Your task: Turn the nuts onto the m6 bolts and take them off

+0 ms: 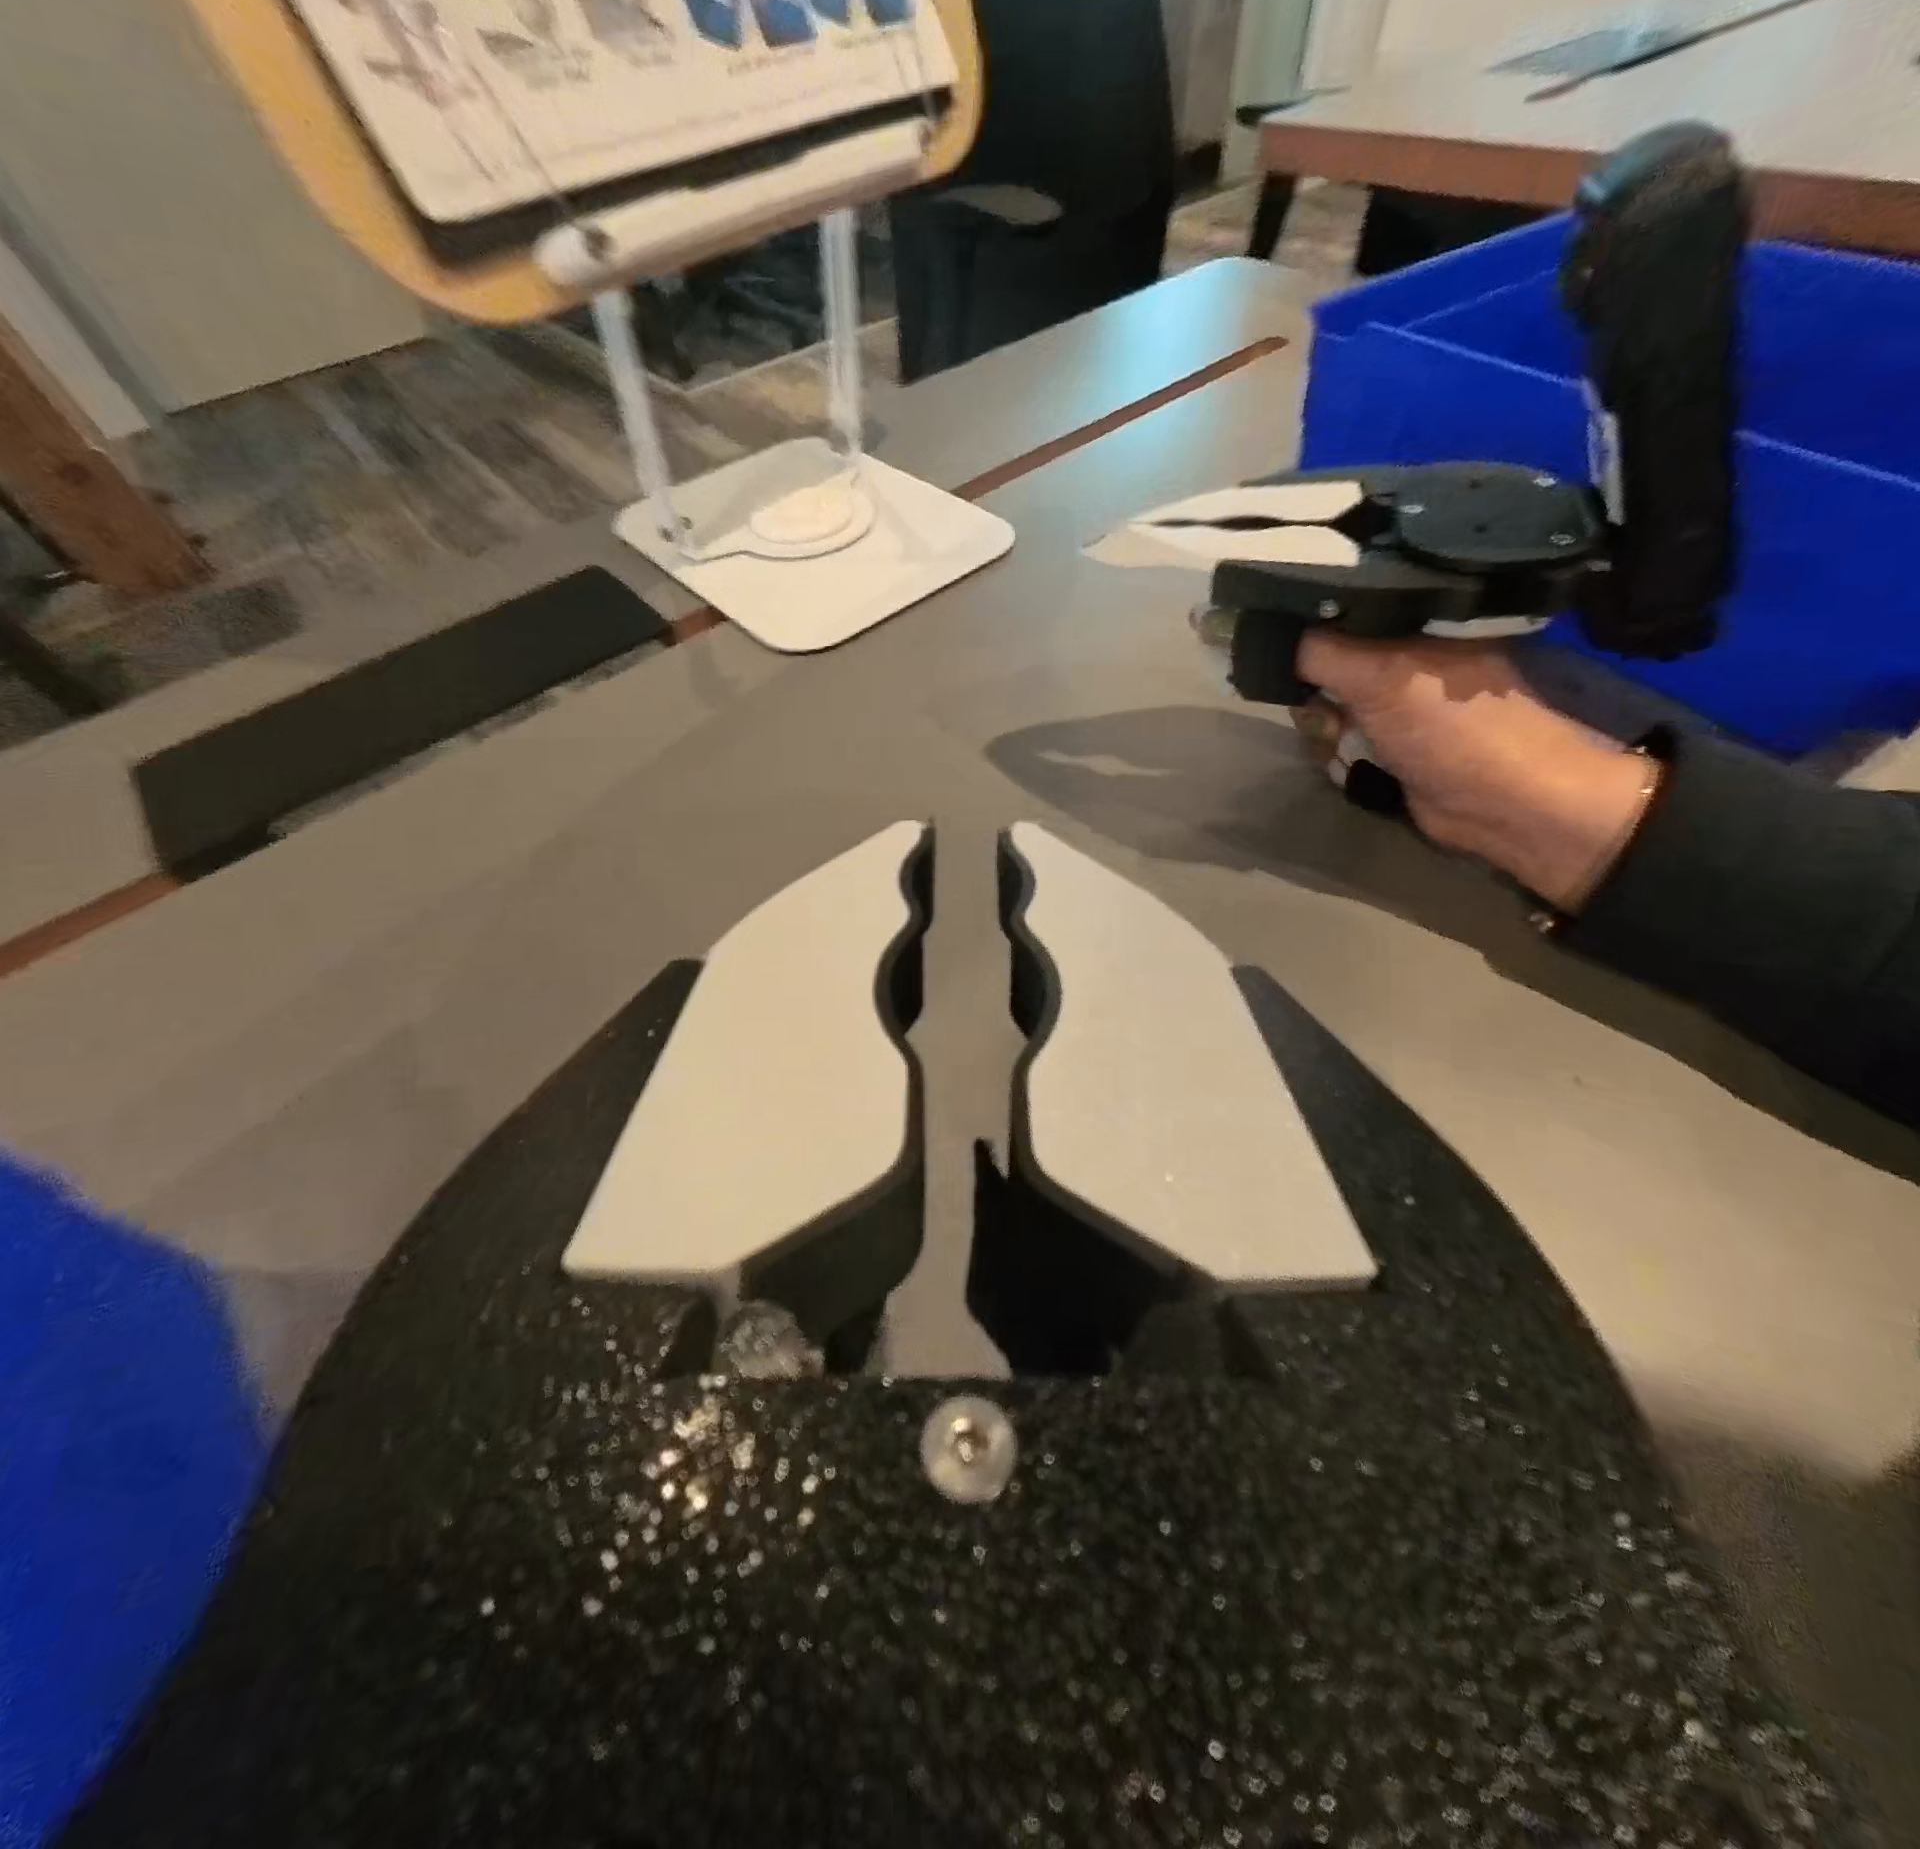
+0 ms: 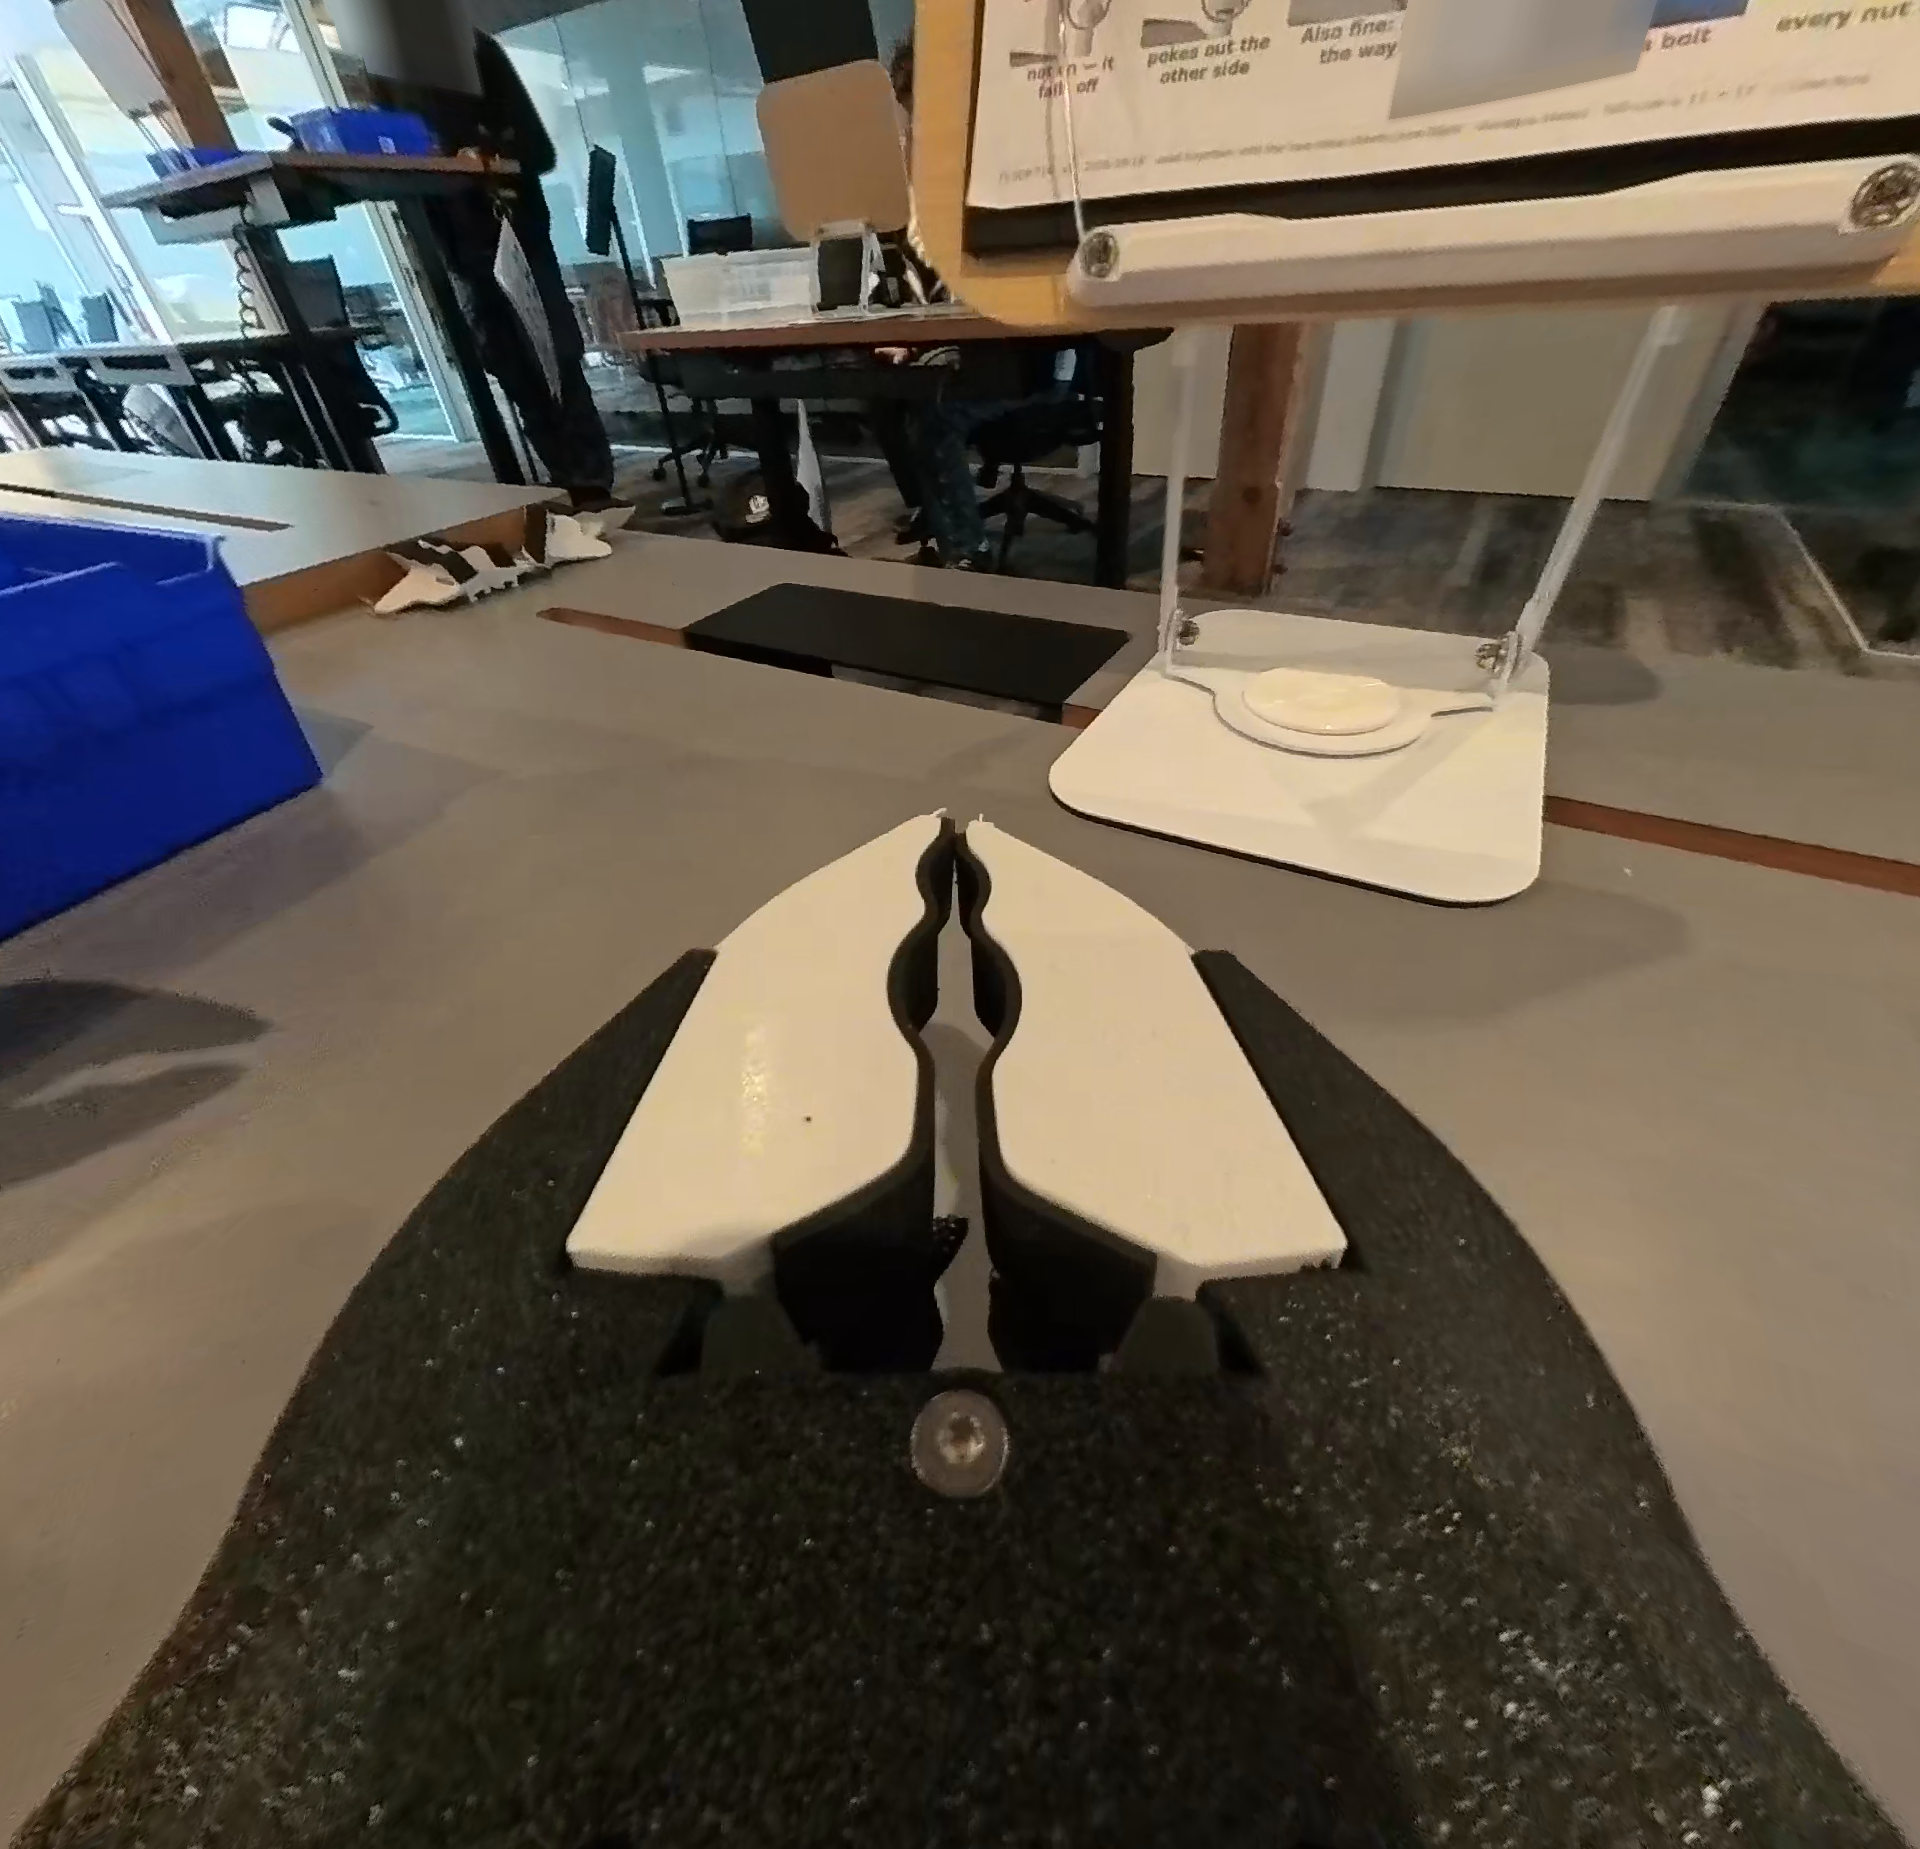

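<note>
Nuts and M6 bolts show in neither view, so I cannot tell which way they lie or how their long axes run; the likeliest store is the blue plastic bin (image 1: 1808,428), just behind the right gripper (image 1: 1117,542) and well off to the right of the left gripper (image 1: 964,838). That puts the right hand (image 1: 1475,750) nearer it. Left gripper hovers over the grey tabletop (image 1: 520,968), a narrow gap between its empty white fingers; right gripper's fingertips meet on nothing. A white-based document stand (image 2: 1299,791) sits ahead.
</note>
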